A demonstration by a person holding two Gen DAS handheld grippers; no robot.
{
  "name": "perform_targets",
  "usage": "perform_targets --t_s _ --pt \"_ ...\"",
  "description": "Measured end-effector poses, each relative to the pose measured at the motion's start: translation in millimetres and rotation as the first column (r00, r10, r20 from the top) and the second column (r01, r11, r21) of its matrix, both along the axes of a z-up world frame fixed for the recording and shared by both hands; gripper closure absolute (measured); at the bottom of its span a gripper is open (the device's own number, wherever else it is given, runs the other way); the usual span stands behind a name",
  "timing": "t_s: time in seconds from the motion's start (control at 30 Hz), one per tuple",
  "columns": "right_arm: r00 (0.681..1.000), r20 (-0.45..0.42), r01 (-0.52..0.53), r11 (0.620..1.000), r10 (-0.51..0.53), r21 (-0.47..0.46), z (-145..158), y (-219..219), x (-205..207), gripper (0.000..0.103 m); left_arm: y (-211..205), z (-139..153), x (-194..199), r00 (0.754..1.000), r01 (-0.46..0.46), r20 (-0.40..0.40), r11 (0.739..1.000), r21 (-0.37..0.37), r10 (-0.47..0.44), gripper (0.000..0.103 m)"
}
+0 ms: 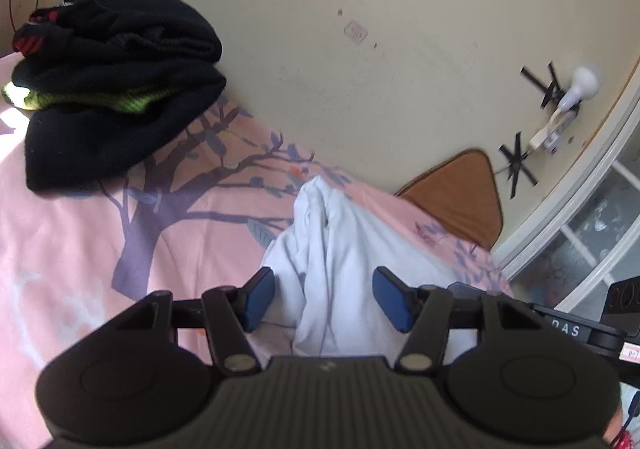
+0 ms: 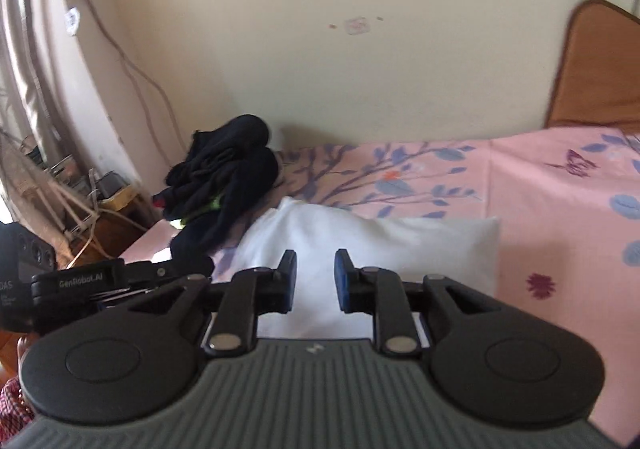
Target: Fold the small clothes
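A white garment (image 1: 340,245) lies bunched on the pink flowered bedsheet (image 1: 80,249). My left gripper (image 1: 324,295) hangs over its near end with blue pads wide apart; a ridge of the cloth runs between them without being pressed. In the right wrist view the same white garment (image 2: 372,245) lies as a flat folded strip. My right gripper (image 2: 316,281) stands just above its near edge, pads a little apart and nothing pinched. A stack of folded black clothes (image 1: 116,77) with a green stripe sits at the far left; the right wrist view shows this stack (image 2: 228,177) too.
The bed meets a cream wall (image 1: 360,69) behind. A brown cushion (image 1: 460,197) leans at the bed's far right corner. The left gripper's body (image 2: 76,285) shows at the right wrist view's left edge. Cables and clutter (image 2: 80,189) fill the corner beyond the bed.
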State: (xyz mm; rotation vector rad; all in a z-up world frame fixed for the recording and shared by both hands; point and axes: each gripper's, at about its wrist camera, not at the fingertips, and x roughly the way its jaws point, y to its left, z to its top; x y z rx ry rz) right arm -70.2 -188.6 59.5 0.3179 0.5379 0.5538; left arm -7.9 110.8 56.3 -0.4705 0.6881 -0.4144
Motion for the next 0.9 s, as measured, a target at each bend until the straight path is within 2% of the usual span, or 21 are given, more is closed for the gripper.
perform_targets --t_s 0.03,0.07,0.1,0.13,0.2,0.27,0.33,0.4,0.43,0.47,0.57,0.63,0.7,0.77,0.8,0.9 --pt "0.999 -0.036 0.026 0.999 -0.026 -0.023 -10.1 -3.3 8.0 0.081 -7.3 -7.9 6.5 0.999 0.008 -0.036 0.999 0.042 -0.006 0.056" --pt "0.995 -0.090 0.032 0.999 -0.035 -0.036 -27.2 -5.7 19.6 0.083 -11.3 -14.9 8.2 0.999 0.008 -0.033 0.997 0.072 -0.006 0.055" --pt "0.991 -0.130 0.035 0.999 -0.038 -0.026 -41.1 -7.9 26.4 0.089 -14.5 -16.7 6.1 1.000 0.006 -0.006 0.994 0.110 -0.005 0.054" --pt "0.990 -0.137 0.042 0.999 -0.041 0.008 -51.1 -11.3 28.3 0.090 -17.3 -19.0 4.0 1.000 0.008 0.004 0.989 0.146 -0.009 0.050" --pt "0.992 -0.119 0.054 0.997 -0.048 0.046 -55.4 -12.7 22.7 0.090 -19.0 -20.3 0.5 1.000 0.001 0.018 0.987 0.161 -0.004 0.048" --pt "0.993 -0.112 0.051 0.996 -0.042 0.074 -55.8 -14.5 18.2 0.085 -19.5 -20.4 -2.2 1.000 -0.010 0.027 0.986 0.166 0.006 0.045" --pt "0.995 -0.102 0.033 0.990 -0.020 0.134 -54.8 -21.9 8.2 0.068 -20.3 -18.5 -4.5 0.999 -0.023 0.036 0.983 0.184 0.017 0.042" --pt "0.999 -0.051 0.025 0.982 -0.016 0.187 -53.4 -29.6 -9.0 0.061 -25.7 -16.3 -9.2 0.998 -0.049 0.053 0.971 0.233 0.038 0.035" --pt "0.999 -0.024 0.031 0.981 -0.027 0.190 -54.1 -34.1 -18.9 0.060 -30.5 -14.4 -11.6 0.996 -0.070 0.065 0.960 0.272 0.054 0.027" --pt "0.999 0.004 0.044 0.983 -0.046 0.179 -53.2 -34.3 -27.1 0.059 -34.3 -13.2 -13.0 0.995 -0.091 0.074 0.948 0.306 0.072 0.021" --pt "0.993 0.076 0.081 0.991 -0.089 0.104 -52.4 -37.4 -49.0 0.051 -38.7 -11.3 -13.8 0.992 -0.116 0.081 0.932 0.344 0.094 0.014" --pt "0.988 0.104 0.108 0.994 -0.111 0.037 -55.0 -37.9 -55.8 0.037 -37.7 -11.3 -12.9 0.991 -0.130 0.069 0.928 0.349 0.113 0.008" --pt "0.987 0.068 0.148 0.989 -0.148 0.008 -65.1 -42.7 -51.6 0.036 -36.7 -11.7 -11.8 0.991 -0.136 0.058 0.927 0.350 0.123 0.004" --pt "0.990 -0.018 0.140 0.987 -0.138 0.080 -70.7 -55.2 -42.2 0.030 -37.1 -12.0 -11.2 0.990 -0.140 0.051 0.922 0.360 0.131 0.000" --pt "0.988 -0.057 0.146 0.984 -0.140 0.102 -73.5 -60.1 -37.3 0.023 -38.2 -12.1 -11.4 0.990 -0.141 0.052 0.920 0.367 0.131 0.000" --pt "0.991 -0.094 0.114 0.973 -0.097 0.201 -79.8 -73.3 -30.0 0.014 -40.5 -12.5 -11.8 0.990 -0.140 0.050 0.914 0.380 0.131 0.000"
